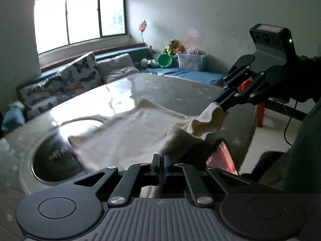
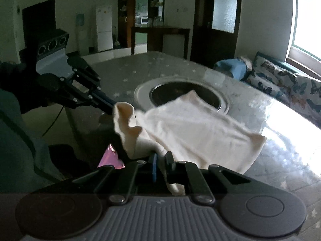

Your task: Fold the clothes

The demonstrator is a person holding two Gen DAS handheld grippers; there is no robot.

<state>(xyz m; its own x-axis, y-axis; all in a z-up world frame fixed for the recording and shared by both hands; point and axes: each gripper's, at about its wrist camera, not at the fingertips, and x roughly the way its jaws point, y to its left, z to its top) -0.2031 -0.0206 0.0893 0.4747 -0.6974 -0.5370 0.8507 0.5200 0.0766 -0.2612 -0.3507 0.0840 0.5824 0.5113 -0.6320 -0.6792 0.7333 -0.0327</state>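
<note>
A cream-white cloth (image 1: 128, 134) lies spread on the glossy grey table (image 1: 140, 84), partly over a round dark recess (image 1: 54, 160). My left gripper (image 1: 161, 160) is shut on the cloth's near edge, which is lifted off the table. My right gripper (image 1: 217, 105) is shut on another bunched corner to the right, also lifted. In the right wrist view the cloth (image 2: 192, 124) stretches ahead from my right gripper (image 2: 161, 161), and the left gripper (image 2: 112, 105) holds its corner at the left.
A butterfly-print cushion (image 1: 66, 80) and bench seat stand along the window behind the table. A phone with a lit screen (image 1: 222, 156) sits near the table's near edge. A red stool (image 1: 260, 112) stands on the floor at right. Toys and a plastic box (image 1: 190, 60) lie at the back.
</note>
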